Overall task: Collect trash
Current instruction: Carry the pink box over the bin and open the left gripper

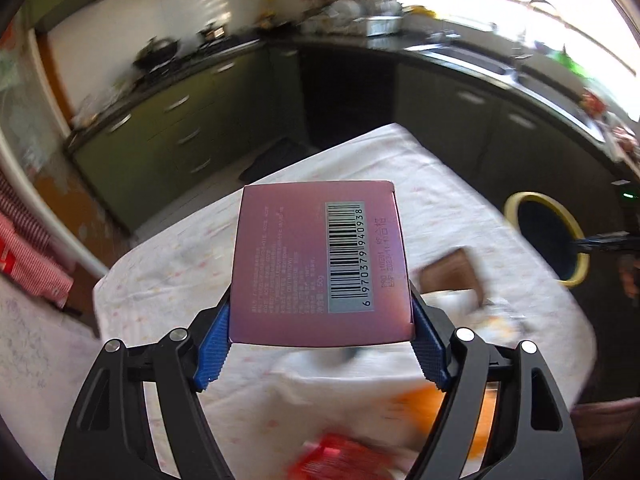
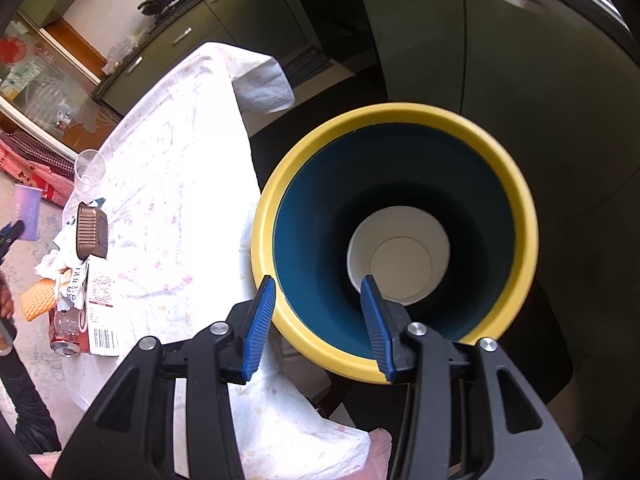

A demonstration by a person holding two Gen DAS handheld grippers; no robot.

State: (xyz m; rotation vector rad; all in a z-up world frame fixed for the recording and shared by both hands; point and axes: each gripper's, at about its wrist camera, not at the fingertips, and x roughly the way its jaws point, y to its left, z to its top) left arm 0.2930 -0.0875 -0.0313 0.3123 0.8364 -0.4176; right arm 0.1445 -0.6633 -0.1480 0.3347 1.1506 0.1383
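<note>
My left gripper (image 1: pixel 320 316) is shut on a pink box (image 1: pixel 320 260) with a barcode label and holds it above the white-clothed table (image 1: pixel 168 264). The box also shows small at the far left of the right wrist view (image 2: pixel 26 210). My right gripper (image 2: pixel 320 292) is shut on the near yellow rim of a bin (image 2: pixel 520 216), one finger outside and one inside its blue wall. A white paper cup (image 2: pixel 400 256) lies at the bottom. The bin shows off the table's right edge in the left wrist view (image 1: pixel 516 204).
On the table lie a brown tray (image 2: pixel 93 230), a white carton with a barcode (image 2: pixel 100 304), a red can (image 2: pixel 66 330), an orange waffle-like piece (image 2: pixel 38 302), crumpled paper and a clear plastic cup (image 2: pixel 89 172). Green kitchen cabinets (image 1: pixel 168 128) and a sink counter stand beyond.
</note>
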